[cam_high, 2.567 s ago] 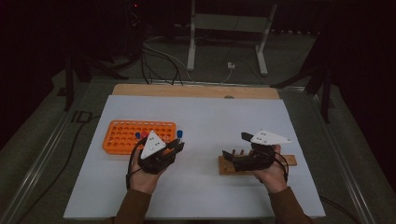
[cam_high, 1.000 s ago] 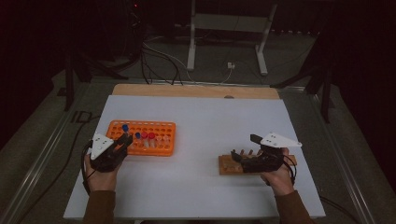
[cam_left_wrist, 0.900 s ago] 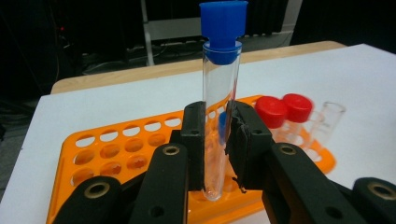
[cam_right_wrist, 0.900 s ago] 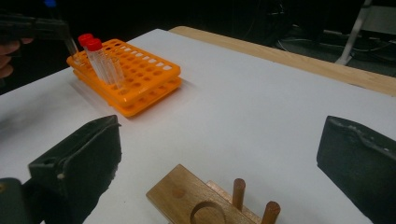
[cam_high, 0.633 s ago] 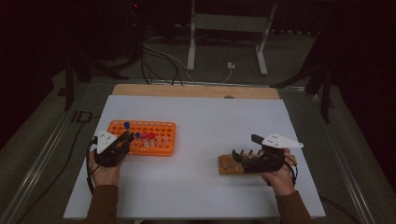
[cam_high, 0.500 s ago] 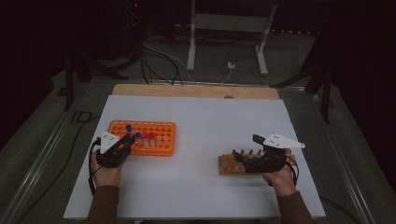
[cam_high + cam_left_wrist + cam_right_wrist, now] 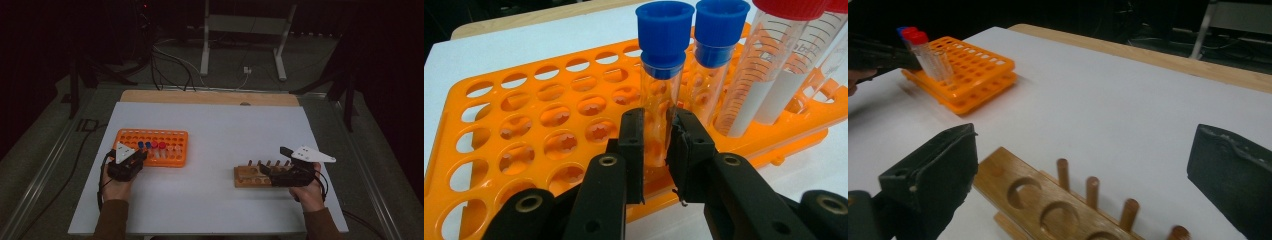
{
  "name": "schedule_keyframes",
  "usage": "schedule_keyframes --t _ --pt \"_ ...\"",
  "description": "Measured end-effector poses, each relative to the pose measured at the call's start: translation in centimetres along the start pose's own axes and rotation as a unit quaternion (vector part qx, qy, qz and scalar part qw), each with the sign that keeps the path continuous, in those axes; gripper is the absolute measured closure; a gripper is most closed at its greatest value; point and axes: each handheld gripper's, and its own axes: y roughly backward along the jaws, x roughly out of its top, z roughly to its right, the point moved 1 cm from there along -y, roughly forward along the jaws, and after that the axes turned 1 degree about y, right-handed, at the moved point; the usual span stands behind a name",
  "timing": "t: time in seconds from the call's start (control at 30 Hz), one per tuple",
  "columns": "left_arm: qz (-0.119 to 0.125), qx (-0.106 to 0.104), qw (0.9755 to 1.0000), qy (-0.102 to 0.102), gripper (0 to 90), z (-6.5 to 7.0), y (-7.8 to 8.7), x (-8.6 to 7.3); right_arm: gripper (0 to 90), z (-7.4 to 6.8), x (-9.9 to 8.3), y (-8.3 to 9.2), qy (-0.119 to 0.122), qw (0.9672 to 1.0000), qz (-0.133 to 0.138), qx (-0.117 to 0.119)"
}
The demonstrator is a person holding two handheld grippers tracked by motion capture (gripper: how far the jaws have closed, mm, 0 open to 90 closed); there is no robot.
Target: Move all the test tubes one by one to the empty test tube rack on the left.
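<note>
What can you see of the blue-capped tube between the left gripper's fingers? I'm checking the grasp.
The blue-capped tube is clear and slim, looks like plastic, and has a ribbed blue cap. It stands about upright in the orange rack, beside a second blue-capped tube. The left gripper has its fingers pressed on its lower wall from both sides.

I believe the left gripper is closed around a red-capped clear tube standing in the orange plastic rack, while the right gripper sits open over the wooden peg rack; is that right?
Nearly: the cap is blue, not red. The left gripper view shows the left gripper closed around a blue-capped clear tube standing in the orange plastic rack. The right gripper does sit open over the wooden peg rack.
</note>
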Motion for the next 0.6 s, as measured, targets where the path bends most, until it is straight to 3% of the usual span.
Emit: schedule_keyframes --t 0.17,0.27,0.4,0.6 --pt "0.014 0.009 0.9994 0.032 59.1 -0.6 1.0 -0.1 0.1 0.6 -0.5 0.4 -0.004 0.9999 0.004 -0.009" --pt "0.046 -0.002 0.9977 0.049 52.4 -0.9 2.5 0.3 0.1 0.8 -0.8 0.5 0.000 0.9998 0.006 -0.018" --pt "0.086 -0.020 0.9946 0.054 44.0 -0.8 4.6 0.7 0.1 0.8 -1.1 0.5 0.000 0.9996 0.015 -0.023" --pt "0.113 -0.037 0.9922 0.038 35.3 0.4 6.5 0.4 0.1 0.8 -1.3 0.8 0.002 0.9991 0.033 -0.028"
